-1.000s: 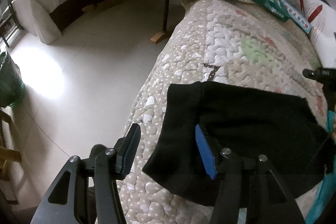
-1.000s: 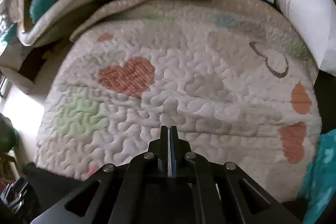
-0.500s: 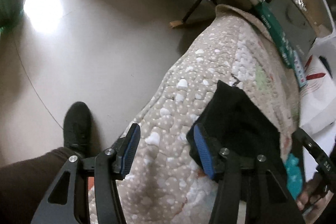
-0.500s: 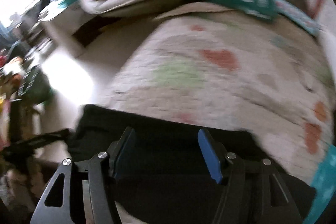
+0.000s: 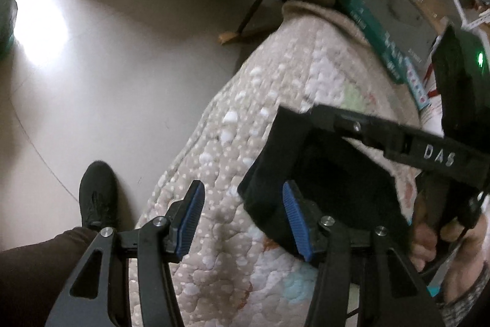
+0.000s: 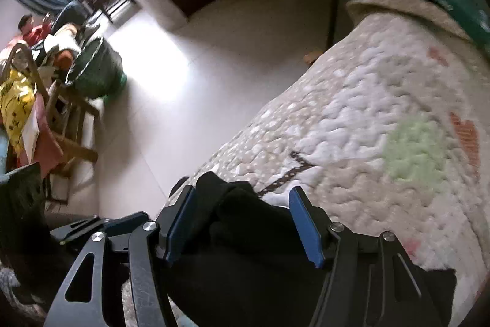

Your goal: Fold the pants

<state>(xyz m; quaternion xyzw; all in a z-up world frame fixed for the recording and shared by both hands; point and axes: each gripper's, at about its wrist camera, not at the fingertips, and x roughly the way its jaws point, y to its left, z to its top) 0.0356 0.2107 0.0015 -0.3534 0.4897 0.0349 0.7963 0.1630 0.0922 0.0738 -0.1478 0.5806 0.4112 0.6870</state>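
The black pants (image 5: 333,189) lie folded in a compact bundle on the quilted bed cover (image 5: 275,100). My left gripper (image 5: 242,219) is open and empty; its right finger sits at the bundle's near left corner and its left finger is over bare quilt. My right gripper (image 6: 245,222) is open, with the pants (image 6: 245,259) lying between and below its fingers. In the left wrist view the right gripper's body (image 5: 398,140) reaches over the far edge of the pants, with the hand holding it at the right.
The bed's left edge drops to a pale tiled floor (image 5: 107,75). My shoe (image 5: 98,198) and leg are beside the bed. Green boxes (image 5: 379,45) line the far edge of the quilt. A dark basket (image 6: 95,72) and wooden chairs stand across the room.
The right gripper went from shut to open and swung left over the pants. The left gripper stayed open and turned toward the bed's left edge and floor.
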